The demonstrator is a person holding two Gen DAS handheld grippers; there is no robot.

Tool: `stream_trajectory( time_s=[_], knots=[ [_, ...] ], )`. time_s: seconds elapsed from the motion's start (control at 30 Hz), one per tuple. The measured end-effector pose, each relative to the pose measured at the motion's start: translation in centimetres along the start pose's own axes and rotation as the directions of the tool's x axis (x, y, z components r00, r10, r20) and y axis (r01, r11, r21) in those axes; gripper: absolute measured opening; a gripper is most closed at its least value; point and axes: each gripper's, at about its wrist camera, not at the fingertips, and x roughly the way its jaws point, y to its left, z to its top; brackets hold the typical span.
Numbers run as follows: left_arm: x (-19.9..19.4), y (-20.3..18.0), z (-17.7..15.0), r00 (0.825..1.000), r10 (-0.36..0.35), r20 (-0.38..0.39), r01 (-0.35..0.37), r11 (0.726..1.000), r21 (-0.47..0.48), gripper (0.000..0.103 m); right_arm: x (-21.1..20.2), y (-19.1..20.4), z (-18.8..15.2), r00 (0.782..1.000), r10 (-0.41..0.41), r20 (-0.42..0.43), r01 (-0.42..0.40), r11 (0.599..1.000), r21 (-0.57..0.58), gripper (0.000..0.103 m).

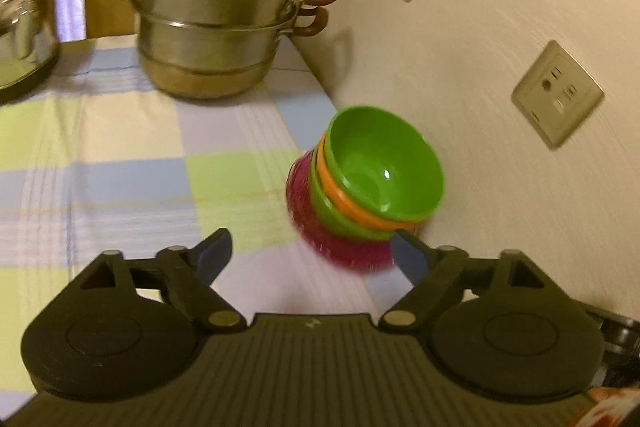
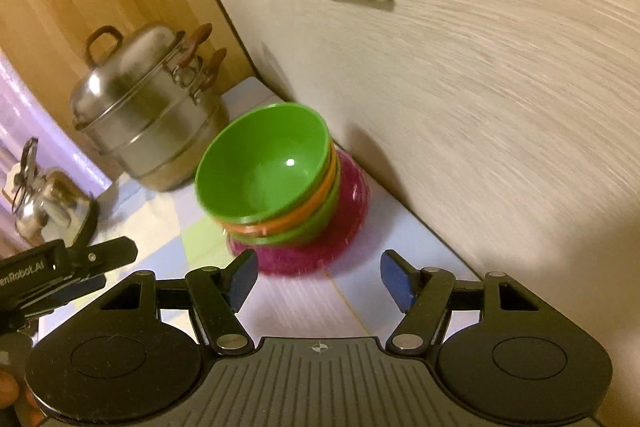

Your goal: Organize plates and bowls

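The bowl stack [image 2: 280, 187], green on top and magenta at its base, is sitting at frame centre on the table [image 1: 120, 155] against the wall. Left gripper [image 1: 310, 253] and right gripper [image 2: 316, 277] are standing released, empty. Stacking appears finished; next, any remaining dishes need locating.

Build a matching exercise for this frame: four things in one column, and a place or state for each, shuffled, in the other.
Things:
1. top green bowl
2. magenta dish
3. steamer pot
4. kettle

Places or states:
A. bottom of the stack, on the checked cloth
B. far left edge of the left wrist view
C. lidded, standing in the corner behind the stack
D. uppermost in the stack, empty

Pairs: 1-D, 2-A, 3-C, 4-B
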Motion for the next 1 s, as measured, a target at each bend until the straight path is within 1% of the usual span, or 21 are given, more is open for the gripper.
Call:
stream_trajectory(
  time_s=[0.07,0.13,0.23,0.27,0.3,0.4,0.5,0.7,0.9,1.0],
  knots=[
    [-1.2,-0.4,-1.4,1.000,0.012,0.005,-0.013,1.000,0.020,0.090,-1.0,0.0,-0.8,1.000,0.002,-0.005,-0.002,1.000,-0.012,0.068],
    [-2.2,-0.8,-2.7,0.999,0.046,0.019,-0.047,0.998,0.040,0.095,-2.1,-0.2,-1.8,1.000,0.000,-0.008,0.000,1.000,-0.025,0.068],
    [-3.9,-1.5,-4.8,0.996,0.083,0.036,-0.086,0.993,0.083,0.096,-3.6,-0.2,-3.4,1.000,-0.002,-0.010,0.002,0.999,-0.049,0.068],
    [-4.3,-1.6,-5.4,0.996,0.085,0.039,-0.088,0.992,0.092,0.096,-3.9,-0.2,-3.8,1.000,-0.004,-0.010,0.004,0.998,-0.055,0.068],
    [-4.7,-1.6,-6.0,0.996,0.081,0.044,-0.085,0.992,0.095,0.097,-4.3,-0.2,-4.3,1.000,-0.008,-0.009,0.007,0.998,-0.063,0.068],
    [-5.7,-1.6,-7.4,0.996,0.074,0.040,-0.076,0.995,0.060,0.097,-5.6,-0.2,-5.7,1.000,-0.020,-0.005,0.019,0.996,-0.089,0.069],
    [-6.5,-1.6,-8.7,0.994,0.096,0.043,-0.098,0.994,0.054,0.097,-6.6,-0.1,-6.8,1.000,-0.030,0.000,0.030,0.993,-0.117,0.069],
    [-7.5,-1.5,-10.2,0.990,0.135,0.035,-0.137,0.989,0.052,0.098,-7.5,-0.1,-8.3,0.999,-0.041,0.005,0.041,0.990,-0.138,0.069],
    [-8.5,-1.2,-10.8,0.989,0.143,0.042,-0.145,0.988,0.046,0.098,-7.8,-0.1,-9.0,0.999,-0.052,0.011,0.053,0.985,-0.162,0.070],
    [-9.0,-1.3,-11.2,0.989,0.142,0.044,-0.144,0.988,0.061,0.098,-8.0,0.0,-9.4,0.998,-0.057,0.011,0.058,0.984,-0.170,0.070]
  ],
)
